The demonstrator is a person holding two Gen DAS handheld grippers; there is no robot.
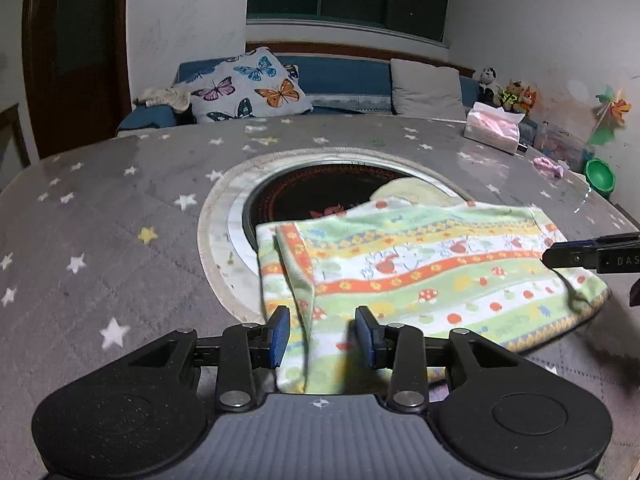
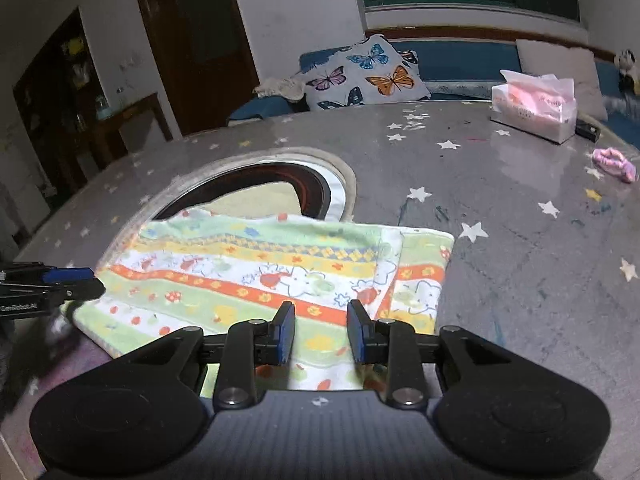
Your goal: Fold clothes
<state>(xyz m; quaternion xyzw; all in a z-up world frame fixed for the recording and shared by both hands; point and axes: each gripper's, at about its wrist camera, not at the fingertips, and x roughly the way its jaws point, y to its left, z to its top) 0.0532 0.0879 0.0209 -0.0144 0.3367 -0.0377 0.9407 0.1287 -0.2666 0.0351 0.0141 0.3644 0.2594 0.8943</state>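
Here, at a round table under a grey star-printed cover, my left gripper hangs with its blue-padded fingers parted above the near left end of a folded green, orange and white striped terry cloth printed with mushrooms and flowers, grasping nothing. My right gripper hangs likewise released, its blue pads spread above the same cloth's near edge toward its right end. The cloth lies flat on the table, its far edge overlapping a round dark inset ringed in white at the table's centre; one narrow flap is turned over along its left end in the left wrist view. Each gripper's tip shows at the margin of the other's camera, level with the cloth's opposite end. Farther back on the table sit a pink-and-white tissue pack and a small pink crumpled item. Beyond the table's far rim, a white cushion patterned with coloured butterflies leans on a blue sofa, with small plush toys off to the right.
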